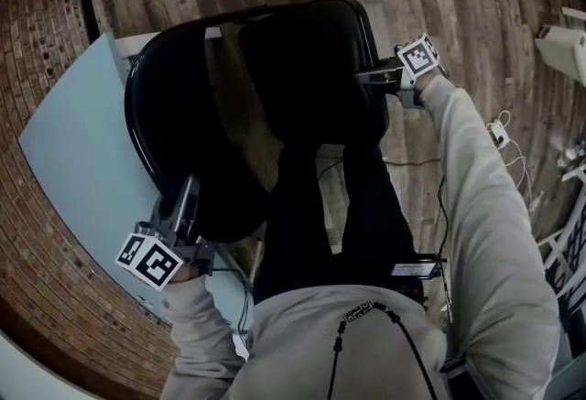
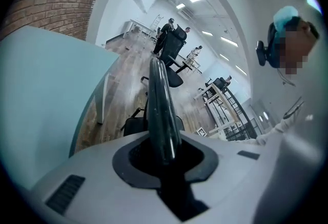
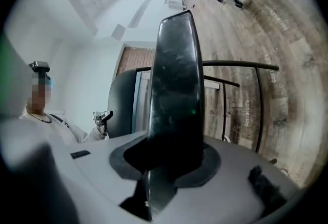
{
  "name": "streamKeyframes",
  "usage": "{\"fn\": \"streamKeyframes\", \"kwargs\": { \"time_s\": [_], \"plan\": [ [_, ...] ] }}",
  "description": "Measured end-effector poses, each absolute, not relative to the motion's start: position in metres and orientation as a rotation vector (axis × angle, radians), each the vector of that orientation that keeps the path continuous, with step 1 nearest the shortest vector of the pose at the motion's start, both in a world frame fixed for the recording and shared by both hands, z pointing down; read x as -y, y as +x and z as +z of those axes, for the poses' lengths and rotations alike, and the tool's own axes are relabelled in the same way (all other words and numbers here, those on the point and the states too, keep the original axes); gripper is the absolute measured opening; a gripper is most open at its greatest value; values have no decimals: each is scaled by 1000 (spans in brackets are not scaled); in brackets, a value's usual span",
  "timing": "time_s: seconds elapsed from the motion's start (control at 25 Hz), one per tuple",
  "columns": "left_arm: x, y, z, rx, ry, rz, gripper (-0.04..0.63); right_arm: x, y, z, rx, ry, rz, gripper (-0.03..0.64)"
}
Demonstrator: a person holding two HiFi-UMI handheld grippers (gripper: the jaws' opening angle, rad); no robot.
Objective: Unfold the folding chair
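Note:
The black folding chair stands in front of me in the head view, its curved backrest (image 1: 169, 114) at left and its seat (image 1: 307, 69) at right, both panels angled apart. My left gripper (image 1: 183, 206) is shut on the backrest's lower rim, which runs edge-on between the jaws in the left gripper view (image 2: 161, 110). My right gripper (image 1: 374, 76) is shut on the seat's right edge. The right gripper view shows that glossy panel (image 3: 177, 79) rising from the jaws, with the chair's thin metal frame (image 3: 241, 66) behind it.
A light blue tabletop (image 1: 73, 151) lies at left against a brick wall (image 1: 37, 41). Wood floor surrounds the chair. Cables (image 1: 504, 137) and a white unit (image 1: 563, 46) sit at right. Office chairs (image 2: 174, 48) and metal racks (image 2: 225, 105) stand farther off.

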State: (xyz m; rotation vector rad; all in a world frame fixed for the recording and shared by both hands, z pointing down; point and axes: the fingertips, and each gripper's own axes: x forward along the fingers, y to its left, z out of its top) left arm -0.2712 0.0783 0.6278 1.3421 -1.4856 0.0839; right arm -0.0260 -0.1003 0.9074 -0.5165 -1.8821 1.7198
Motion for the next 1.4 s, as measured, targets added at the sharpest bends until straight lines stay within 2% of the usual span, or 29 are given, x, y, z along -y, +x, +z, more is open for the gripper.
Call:
{"fn": "streamKeyframes", "kwargs": {
  "time_s": [0.28, 0.6, 0.8, 1.04, 1.2, 1.28, 1.32, 1.4],
  "plan": [
    [-72, -248, 661, 1486, 1346, 33, 72, 126, 34, 970, 1920, -641, 1821, 121],
    [-49, -210, 703, 1418, 1415, 59, 73, 140, 108, 1050, 1973, -512, 1904, 167],
    [-30, -199, 725, 1397, 1411, 62, 73, 155, 129, 1085, 1980, -509, 1941, 181],
    [-29, -201, 726, 1378, 1405, 45, 74, 156, 133, 1079, 2011, -642, 2037, 161],
    [-31, -201, 728, 1405, 1400, 94, 72, 156, 132, 1083, 2026, -526, 2026, 165],
    [-30, -199, 731, 1434, 1415, 173, 74, 166, 135, 1096, 2053, -298, 1907, 348],
    [-30, -196, 733, 1446, 1432, 236, 83, 172, 142, 1103, 2070, -171, 1833, 371],
    [-29, -190, 736, 1466, 1476, 356, 199, 184, 162, 1106, 2088, 49, 1697, 379]
  ]
}}
